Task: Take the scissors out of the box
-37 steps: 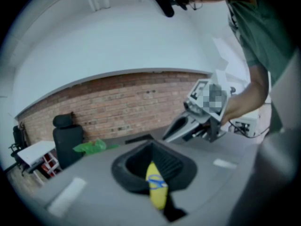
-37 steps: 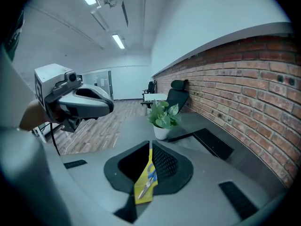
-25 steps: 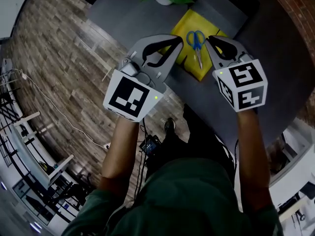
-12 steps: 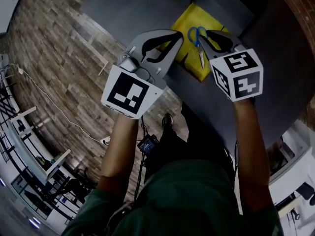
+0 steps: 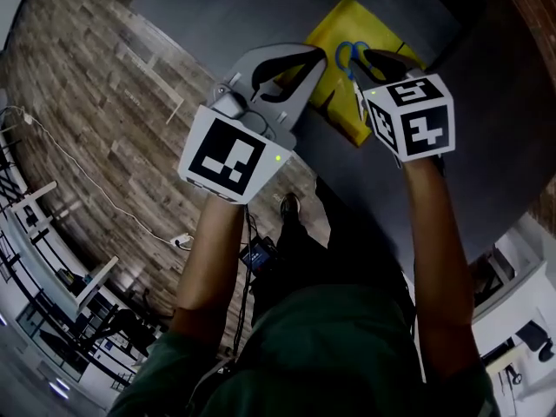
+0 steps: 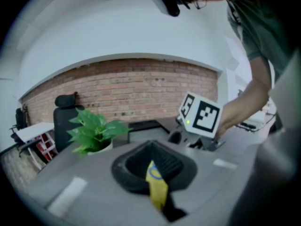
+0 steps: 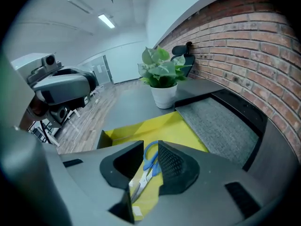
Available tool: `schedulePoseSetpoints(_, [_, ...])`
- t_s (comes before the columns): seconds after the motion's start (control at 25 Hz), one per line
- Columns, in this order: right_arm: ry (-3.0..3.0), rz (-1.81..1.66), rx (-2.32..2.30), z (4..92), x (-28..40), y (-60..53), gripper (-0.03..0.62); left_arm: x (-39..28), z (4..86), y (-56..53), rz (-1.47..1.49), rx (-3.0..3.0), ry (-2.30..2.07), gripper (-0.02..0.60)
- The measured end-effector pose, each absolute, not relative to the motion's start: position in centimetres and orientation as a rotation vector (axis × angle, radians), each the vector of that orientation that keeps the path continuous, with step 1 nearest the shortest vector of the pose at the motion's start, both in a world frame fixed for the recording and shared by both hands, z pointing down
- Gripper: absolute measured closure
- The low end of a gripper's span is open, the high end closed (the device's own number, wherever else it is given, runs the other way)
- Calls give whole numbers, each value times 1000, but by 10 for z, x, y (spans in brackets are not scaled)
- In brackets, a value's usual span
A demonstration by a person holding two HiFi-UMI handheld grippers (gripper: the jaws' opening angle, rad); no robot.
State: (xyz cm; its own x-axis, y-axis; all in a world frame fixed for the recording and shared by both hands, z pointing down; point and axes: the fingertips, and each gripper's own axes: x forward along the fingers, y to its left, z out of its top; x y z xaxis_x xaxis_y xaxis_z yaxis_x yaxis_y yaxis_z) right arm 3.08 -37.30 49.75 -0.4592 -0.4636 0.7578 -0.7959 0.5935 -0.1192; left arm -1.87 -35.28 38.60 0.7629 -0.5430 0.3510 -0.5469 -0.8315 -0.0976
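Scissors (image 7: 147, 169), tips toward the person

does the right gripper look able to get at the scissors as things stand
Probably yes: the right gripper has its jaws apart, the scissors in line between them, lying uncovered in the open yellow box; nothing blocks the way.

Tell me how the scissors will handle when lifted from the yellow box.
The scissors look rigid, with metal blades and blue handles, so probably no flopping. Lying flat and thin in the yellow box, they may be awkward to pinch. Gripped off-centre by the right gripper, they could tilt.
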Motion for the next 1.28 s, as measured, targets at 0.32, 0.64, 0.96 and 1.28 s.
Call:
schedulePoseSetpoints(0.32, [-2051,635,987,526,27,-382,510,-24,400,-360,569,2919,-913,581])
schedulePoseSetpoints(0.64, [-1988,606,962,544,23,-387,507,-24,407,-363,564,2912,-907,581])
schedulePoseSetpoints(0.96, [-1919,573,927,555,21,-389,505,-25,409,-366,559,2911,-913,581])
schedulePoseSetpoints(1.28, [-1872,589,936,559,24,-391,499,-25,406,-365,555,2913,-926,581])
